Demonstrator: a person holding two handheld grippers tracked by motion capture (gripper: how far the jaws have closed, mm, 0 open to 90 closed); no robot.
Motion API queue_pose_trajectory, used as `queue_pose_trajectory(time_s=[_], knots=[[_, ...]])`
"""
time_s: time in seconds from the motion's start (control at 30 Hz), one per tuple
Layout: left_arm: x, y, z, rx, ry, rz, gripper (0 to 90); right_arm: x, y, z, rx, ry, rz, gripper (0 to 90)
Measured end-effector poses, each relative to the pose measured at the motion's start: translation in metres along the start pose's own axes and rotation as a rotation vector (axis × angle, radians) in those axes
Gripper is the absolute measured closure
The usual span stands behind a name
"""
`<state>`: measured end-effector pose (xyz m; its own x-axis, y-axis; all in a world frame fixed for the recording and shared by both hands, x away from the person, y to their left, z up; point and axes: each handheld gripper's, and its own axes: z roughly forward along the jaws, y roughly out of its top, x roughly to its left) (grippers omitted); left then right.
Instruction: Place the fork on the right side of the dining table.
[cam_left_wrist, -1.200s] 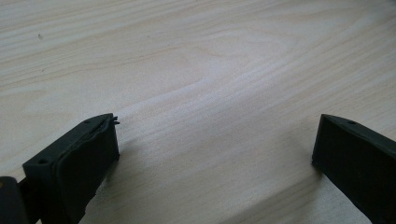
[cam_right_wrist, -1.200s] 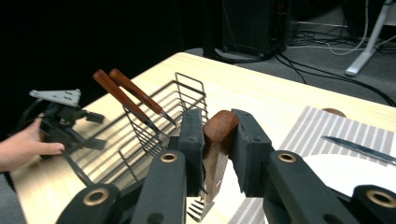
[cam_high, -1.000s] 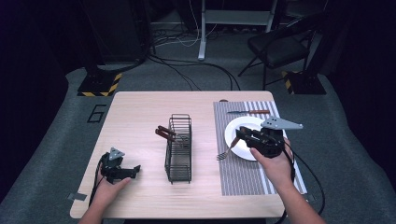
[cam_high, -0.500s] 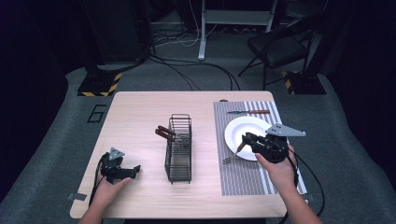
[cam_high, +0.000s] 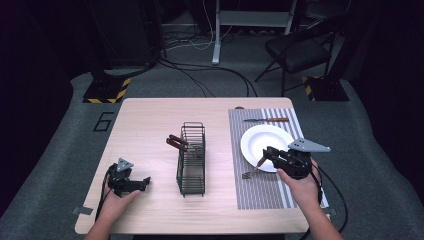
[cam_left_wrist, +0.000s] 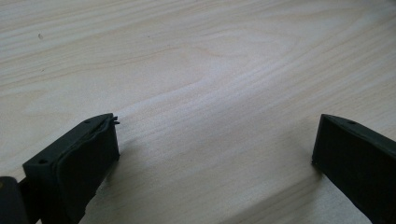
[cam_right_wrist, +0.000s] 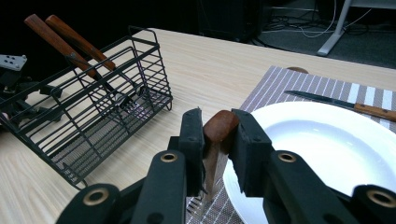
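right gripper view: right gripper (cam_right_wrist: 215, 140) has its fingers clamped on the brown wooden handle of a fork (cam_right_wrist: 218, 133), handle end up between the pads, tines down by the near-left rim of the white plate (cam_right_wrist: 327, 154) on the striped mat (cam_right_wrist: 275, 84). high view agrees: fork (cam_high: 252, 169) hangs slanted from the right gripper (cam_high: 270, 154), tines at or just over the mat beside the plate's left edge; can't tell if they touch.

wire rack (cam_high: 191, 159) sits mid-worktop (cam_high: 145, 125), two wooden-handled pieces (cam_high: 176, 142) already stuck in it, handles poking out to the left. knife (cam_high: 267, 120) lies flat on the mat beyond the plate, untouched.

my read: loading cutlery into the rack, two in, fork in hand, knife left. so a bit past halfway, with the fork not yet carried over to the rack.

left gripper (cam_high: 131, 184) is parked on the worktop near the front left, well apart from the rack. left gripper view shows its fingers (cam_left_wrist: 79, 158) spread wide, nothing between them, just bare wood.

hard to make out: what the two pieces in the rack are, heads are lost behind the wires. fork's tines are mostly hidden under the fingers in the right gripper view.
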<state>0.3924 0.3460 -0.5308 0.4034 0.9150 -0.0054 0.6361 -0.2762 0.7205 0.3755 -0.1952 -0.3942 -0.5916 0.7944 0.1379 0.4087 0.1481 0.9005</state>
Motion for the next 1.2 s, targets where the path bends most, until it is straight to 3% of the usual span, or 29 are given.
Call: queue_pose_trajectory(time_s=[0.4,0.77,1.03,1.07,1.2], knots=[[0.0,0.0,0.0,0.001,0.0,0.0,0.2,-0.009,-0.008,-0.008,-0.012,0.008,0.045,74.8],[0.0,0.0,0.0,0.001,0.0,0.0,0.2,-0.028,-0.02,-0.014,-0.019,0.013,0.162,74.5],[0.0,0.0,0.0,0.001,0.0,0.0,0.2,-0.041,-0.031,-0.018,-0.007,-0.033,0.257,74.4],[0.0,0.0,0.0,0.001,0.001,-0.001,0.2,-0.043,-0.034,-0.019,-0.001,-0.046,0.29,74.3],[0.0,0.0,0.0,0.001,0.001,-0.002,0.2,-0.048,-0.039,-0.019,0.005,-0.08,0.316,74.2]])
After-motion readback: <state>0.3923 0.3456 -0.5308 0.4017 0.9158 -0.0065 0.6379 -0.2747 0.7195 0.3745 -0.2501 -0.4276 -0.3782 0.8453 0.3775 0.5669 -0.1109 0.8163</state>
